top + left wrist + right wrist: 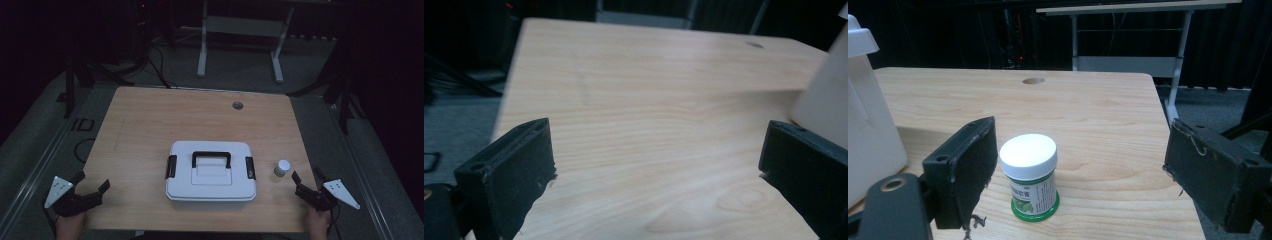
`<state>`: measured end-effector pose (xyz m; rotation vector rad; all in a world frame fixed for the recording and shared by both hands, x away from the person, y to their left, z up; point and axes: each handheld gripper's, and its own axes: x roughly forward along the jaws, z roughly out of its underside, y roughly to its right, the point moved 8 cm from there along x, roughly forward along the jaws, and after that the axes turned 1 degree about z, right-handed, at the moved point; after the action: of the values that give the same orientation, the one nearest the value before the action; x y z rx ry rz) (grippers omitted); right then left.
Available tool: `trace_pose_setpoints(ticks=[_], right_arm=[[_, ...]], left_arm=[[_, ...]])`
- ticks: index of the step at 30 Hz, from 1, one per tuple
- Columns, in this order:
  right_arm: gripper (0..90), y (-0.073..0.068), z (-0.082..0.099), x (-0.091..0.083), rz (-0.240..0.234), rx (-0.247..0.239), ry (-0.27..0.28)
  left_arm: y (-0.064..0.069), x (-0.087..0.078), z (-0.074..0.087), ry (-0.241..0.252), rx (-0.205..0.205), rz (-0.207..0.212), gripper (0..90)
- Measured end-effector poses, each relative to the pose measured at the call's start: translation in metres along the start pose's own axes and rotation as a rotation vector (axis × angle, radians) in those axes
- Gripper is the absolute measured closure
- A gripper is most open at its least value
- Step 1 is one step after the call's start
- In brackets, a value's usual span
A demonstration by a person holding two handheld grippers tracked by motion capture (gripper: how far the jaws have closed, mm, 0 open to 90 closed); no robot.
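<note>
A white case point(210, 186) with a black handle point(211, 157) and two black side latches lies shut in the middle of the wooden table point(150, 120). Just right of it stands a small jar point(282, 168) with a white cap and green label. My right gripper point(306, 176) is open near the table's front right corner; in the right gripper view the jar point(1029, 175) stands upright ahead of the gripper point(1083, 132), nearer its left jaw, untouched. My left gripper point(92, 181) is open at the front left corner, and between its jaws point(656, 135) lies bare wood.
The case's white side point(824, 100) is at the right of the left gripper view and its corner point(868, 110) at the left of the right gripper view. A round cable hole point(237, 105) sits near the far edge. A metal table frame point(240, 30) stands beyond on the dark floor.
</note>
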<state>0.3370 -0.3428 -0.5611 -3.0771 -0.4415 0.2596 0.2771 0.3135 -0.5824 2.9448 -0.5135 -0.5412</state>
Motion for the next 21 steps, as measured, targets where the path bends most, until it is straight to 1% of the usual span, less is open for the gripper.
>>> trace_pose_setpoints(ticks=[2, 3, 4, 6, 7, 8, 10, 12, 13, 14, 15, 16, 17, 18, 19, 20, 21], right_arm=[[13.3, 0.0, 0.0, 0.0, -0.003, 0.001, -0.003], [13.3, 0.0, 0.0, 0.0, -0.001, 0.001, -0.005], [13.3, 0.0, 0.001, 0.0, -0.001, 0.001, -0.006], [13.3, 0.0, 0.001, 0.0, 0.0, 0.004, -0.007], [13.3, 0.0, 0.001, 0.0, 0.002, 0.007, -0.011], [13.3, 0.0, 0.001, 0.001, 0.001, 0.006, -0.013], [13.3, -0.001, 0.002, 0.001, -0.001, 0.002, -0.016], [13.3, -0.001, 0.002, 0.001, -0.004, -0.001, -0.017], [13.3, -0.001, 0.002, 0.001, -0.004, -0.001, -0.017], [13.3, -0.001, 0.002, 0.001, -0.006, 0.001, -0.019], [13.3, -0.001, 0.002, 0.001, -0.007, 0.004, -0.017], [13.3, -0.001, 0.002, 0.001, -0.01, 0.005, -0.016], [13.3, -0.001, 0.002, 0.001, -0.01, 0.006, -0.016], [13.3, -0.001, 0.002, 0.001, -0.011, 0.005, -0.018], [13.3, -0.002, 0.002, 0.001, -0.012, 0.005, -0.017], [13.3, -0.002, 0.002, 0.001, -0.014, 0.004, -0.018], [13.3, -0.002, 0.002, 0.001, -0.013, 0.0, -0.022]], left_arm=[[0.004, 0.002, 0.002, -0.029, 0.005, 0.026, 1.0], [0.005, 0.002, 0.002, -0.04, 0.014, 0.028, 1.0], [0.006, 0.002, 0.002, -0.044, 0.019, 0.042, 1.0], [0.006, 0.002, 0.002, -0.044, 0.019, 0.042, 1.0], [0.008, 0.002, 0.001, -0.07, 0.028, 0.068, 1.0], [0.009, 0.002, 0.002, -0.086, 0.029, 0.081, 1.0], [0.011, 0.001, 0.005, -0.124, 0.051, 0.112, 1.0], [0.013, -0.001, 0.01, -0.189, 0.082, 0.141, 1.0], [0.013, -0.001, 0.01, -0.189, 0.082, 0.141, 1.0], [0.014, -0.003, 0.016, -0.247, 0.093, 0.163, 0.9], [0.013, -0.004, 0.018, -0.268, 0.098, 0.171, 0.9], [0.013, -0.004, 0.018, -0.268, 0.098, 0.171, 0.9], [0.012, -0.006, 0.022, -0.311, 0.094, 0.195, 0.9], [0.012, -0.006, 0.022, -0.311, 0.094, 0.195, 0.9], [0.01, -0.008, 0.025, -0.358, 0.1, 0.212, 0.9], [0.009, -0.009, 0.027, -0.388, 0.098, 0.223, 0.9], [0.008, -0.01, 0.027, -0.416, 0.103, 0.225, 0.9]])
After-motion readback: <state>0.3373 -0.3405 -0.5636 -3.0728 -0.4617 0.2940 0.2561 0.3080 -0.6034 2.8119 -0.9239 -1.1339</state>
